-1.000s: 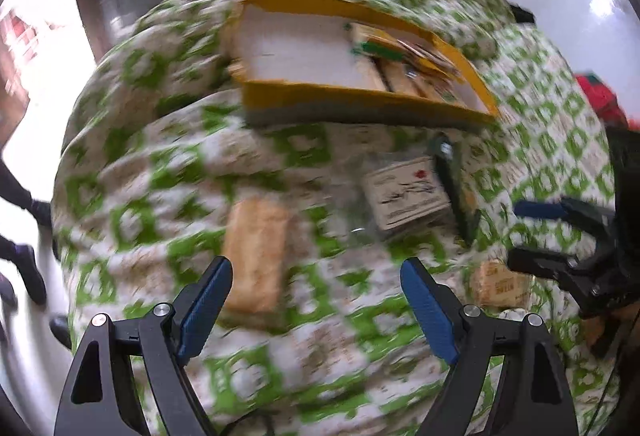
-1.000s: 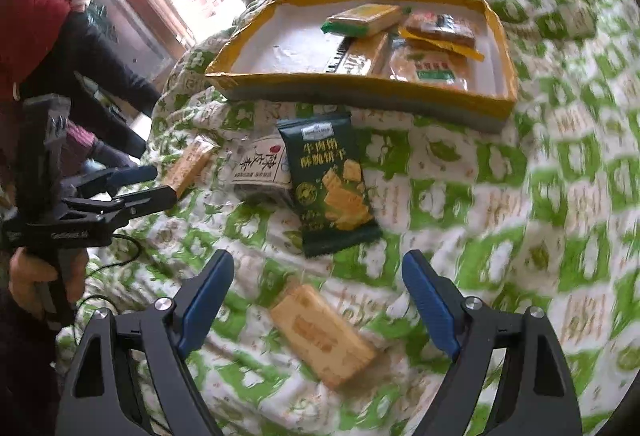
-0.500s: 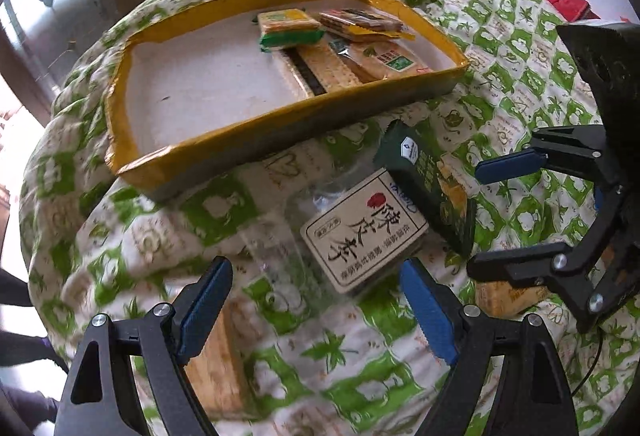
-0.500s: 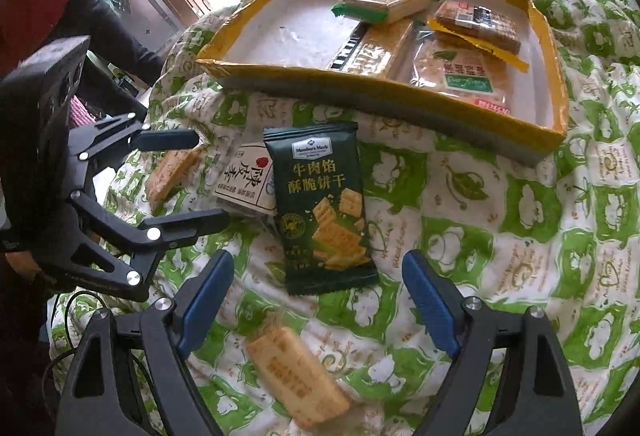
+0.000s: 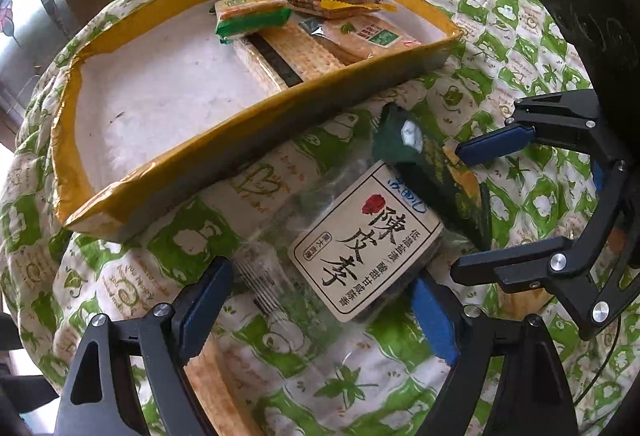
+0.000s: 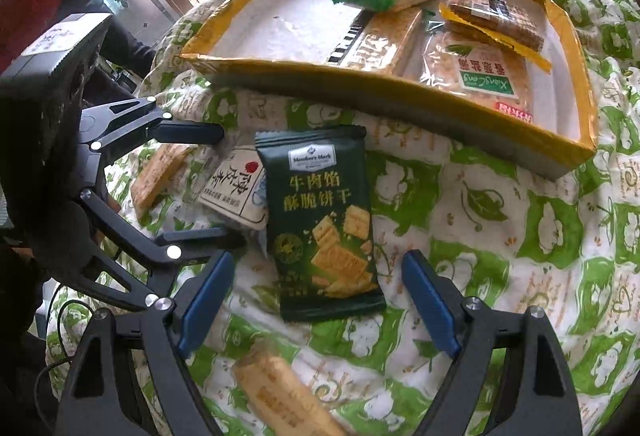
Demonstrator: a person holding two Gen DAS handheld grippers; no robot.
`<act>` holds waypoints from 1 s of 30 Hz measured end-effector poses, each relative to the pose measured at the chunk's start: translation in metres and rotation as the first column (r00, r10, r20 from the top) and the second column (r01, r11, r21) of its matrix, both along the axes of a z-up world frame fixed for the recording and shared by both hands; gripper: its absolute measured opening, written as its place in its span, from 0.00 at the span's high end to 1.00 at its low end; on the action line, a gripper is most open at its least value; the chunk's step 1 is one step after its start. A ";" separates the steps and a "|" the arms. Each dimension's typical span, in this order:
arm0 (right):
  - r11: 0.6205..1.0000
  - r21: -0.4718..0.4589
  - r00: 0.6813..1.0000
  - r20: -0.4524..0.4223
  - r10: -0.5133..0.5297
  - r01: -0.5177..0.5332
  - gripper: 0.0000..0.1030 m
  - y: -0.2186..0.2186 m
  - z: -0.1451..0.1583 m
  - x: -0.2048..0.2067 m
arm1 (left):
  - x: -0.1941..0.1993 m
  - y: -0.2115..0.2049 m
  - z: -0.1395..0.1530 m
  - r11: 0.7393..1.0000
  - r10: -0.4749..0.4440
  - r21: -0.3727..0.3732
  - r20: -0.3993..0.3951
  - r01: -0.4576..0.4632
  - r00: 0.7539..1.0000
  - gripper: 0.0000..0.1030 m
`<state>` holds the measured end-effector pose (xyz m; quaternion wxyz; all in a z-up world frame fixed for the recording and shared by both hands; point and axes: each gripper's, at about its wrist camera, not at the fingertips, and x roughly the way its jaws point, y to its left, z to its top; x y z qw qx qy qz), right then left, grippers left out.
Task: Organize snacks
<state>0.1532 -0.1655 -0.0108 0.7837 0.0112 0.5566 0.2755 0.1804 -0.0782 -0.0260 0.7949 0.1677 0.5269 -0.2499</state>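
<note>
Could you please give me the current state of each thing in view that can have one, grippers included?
left gripper: open, empty, over the white-label packet.
right gripper: open, empty, over the dark green packet.
white-label packet: sealed, flat on the cloth, outside the tray.
dark green packet: sealed, on the cloth, overlapping the white-label packet.
yellow tray: open-topped, four snacks at one end, the rest bare.
cracker packs: two on the cloth, outside the tray.

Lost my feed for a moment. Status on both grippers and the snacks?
Left gripper open over white-label pack. Right gripper open over dark green pack. Neither held. Four snacks in yellow tray; green pack overlaps white one.
</note>
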 end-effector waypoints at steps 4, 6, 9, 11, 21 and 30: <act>1.000 0.015 1.000 -0.005 -0.010 0.010 0.22 0.003 -0.003 0.010 | 0.011 -0.005 -0.002 1.000 -0.017 0.008 -0.002 0.017 1.000 0.12; 1.000 0.022 1.000 -0.007 -0.022 0.022 0.27 0.001 -0.003 0.013 | 0.017 -0.007 -0.003 1.000 -0.015 0.009 0.001 0.015 1.000 0.11; 0.999 0.029 0.999 -0.011 -0.035 0.035 0.31 -0.003 -0.004 0.016 | 0.024 -0.014 -0.005 1.000 -0.007 0.009 0.012 0.007 1.000 0.09; 0.999 0.032 0.999 -0.015 -0.042 0.042 0.32 -0.005 -0.005 0.017 | 0.027 -0.019 -0.005 1.000 -0.010 0.017 0.023 0.010 1.000 0.09; 0.996 0.036 0.996 -0.036 -0.076 0.077 0.32 -0.020 -0.004 0.013 | 0.036 -0.030 0.009 0.997 -0.068 0.039 0.025 0.067 0.997 0.09; 0.997 0.032 0.997 -0.048 -0.065 0.067 0.31 -0.029 -0.009 0.014 | 0.054 -0.062 -0.002 0.993 -0.095 0.069 0.001 0.095 0.995 0.07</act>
